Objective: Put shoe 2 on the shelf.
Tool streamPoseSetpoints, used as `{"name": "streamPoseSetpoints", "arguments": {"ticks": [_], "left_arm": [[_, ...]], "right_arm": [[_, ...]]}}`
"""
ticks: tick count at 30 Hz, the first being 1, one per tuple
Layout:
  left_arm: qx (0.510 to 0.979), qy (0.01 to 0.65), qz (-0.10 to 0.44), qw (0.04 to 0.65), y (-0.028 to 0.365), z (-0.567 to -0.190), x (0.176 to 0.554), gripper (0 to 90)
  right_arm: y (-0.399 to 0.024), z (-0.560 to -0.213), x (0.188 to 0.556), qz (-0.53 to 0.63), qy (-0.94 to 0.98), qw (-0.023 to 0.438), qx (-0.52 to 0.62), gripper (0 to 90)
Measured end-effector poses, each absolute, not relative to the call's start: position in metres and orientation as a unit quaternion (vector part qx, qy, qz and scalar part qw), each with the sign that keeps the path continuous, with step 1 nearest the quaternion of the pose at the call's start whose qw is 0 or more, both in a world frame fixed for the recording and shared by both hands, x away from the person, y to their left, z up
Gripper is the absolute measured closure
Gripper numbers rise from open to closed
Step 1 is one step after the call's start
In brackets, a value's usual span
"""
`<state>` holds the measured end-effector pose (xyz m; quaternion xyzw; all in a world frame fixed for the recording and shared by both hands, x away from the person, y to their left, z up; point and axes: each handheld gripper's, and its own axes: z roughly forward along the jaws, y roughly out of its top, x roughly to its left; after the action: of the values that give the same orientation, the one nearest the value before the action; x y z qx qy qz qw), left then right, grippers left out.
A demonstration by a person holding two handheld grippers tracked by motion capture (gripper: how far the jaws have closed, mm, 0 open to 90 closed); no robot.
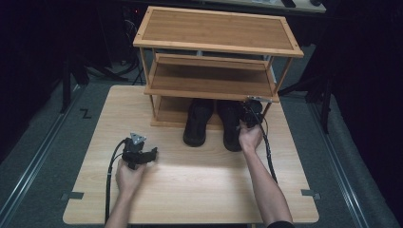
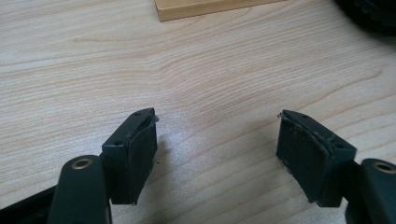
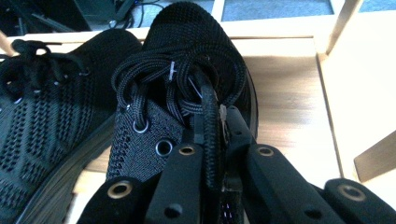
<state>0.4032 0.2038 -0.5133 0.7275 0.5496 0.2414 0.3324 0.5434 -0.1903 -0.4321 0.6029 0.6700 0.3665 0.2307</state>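
- Right gripper (image 3: 215, 122) clamped on the right shoe's (image 3: 187, 88) tongue, at the rack's (image 1: 209, 90) bottom shelf.
- Left gripper (image 2: 217, 140), jaws apart, over the near-left table (image 1: 199, 190).

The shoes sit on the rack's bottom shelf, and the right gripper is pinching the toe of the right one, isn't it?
Not the toe. The right gripper is shut on the collar of the right shoe, by the laces, as the right gripper view shows. The shoes do sit partly on the bottom shelf of the rack.
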Motion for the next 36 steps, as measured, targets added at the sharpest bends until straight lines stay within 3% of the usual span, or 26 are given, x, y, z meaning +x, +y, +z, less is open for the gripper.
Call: {"name": "streamPoseSetpoints", "arguments": {"ticks": [12, 15, 23, 31, 36], "left_arm": [[0.728, 0.549, 0.242, 0.331, 0.202, -0.513, 0.403, 28.9], [0.728, 0.549, 0.241, 0.333, 0.201, -0.513, 0.403, 29.6], [0.725, 0.549, 0.235, 0.344, 0.19, -0.506, 0.41, 39.1], [0.731, 0.542, 0.222, 0.349, 0.175, -0.501, 0.424, 42.6], [0.737, 0.532, 0.217, 0.356, 0.161, -0.494, 0.433, 42.5]], "right_arm": [[-0.18, -0.435, 0.548, 0.373, 0.667, 0.248, 0.596, 82.4], [-0.181, -0.437, 0.548, 0.375, 0.676, 0.252, 0.582, 70.7], [-0.185, -0.436, 0.548, 0.382, 0.687, 0.245, 0.567, 50.4], [-0.198, -0.415, 0.533, 0.418, 0.686, 0.25, 0.541, 47.2], [-0.205, -0.403, 0.522, 0.431, 0.69, 0.254, 0.523, 52.7]]}}
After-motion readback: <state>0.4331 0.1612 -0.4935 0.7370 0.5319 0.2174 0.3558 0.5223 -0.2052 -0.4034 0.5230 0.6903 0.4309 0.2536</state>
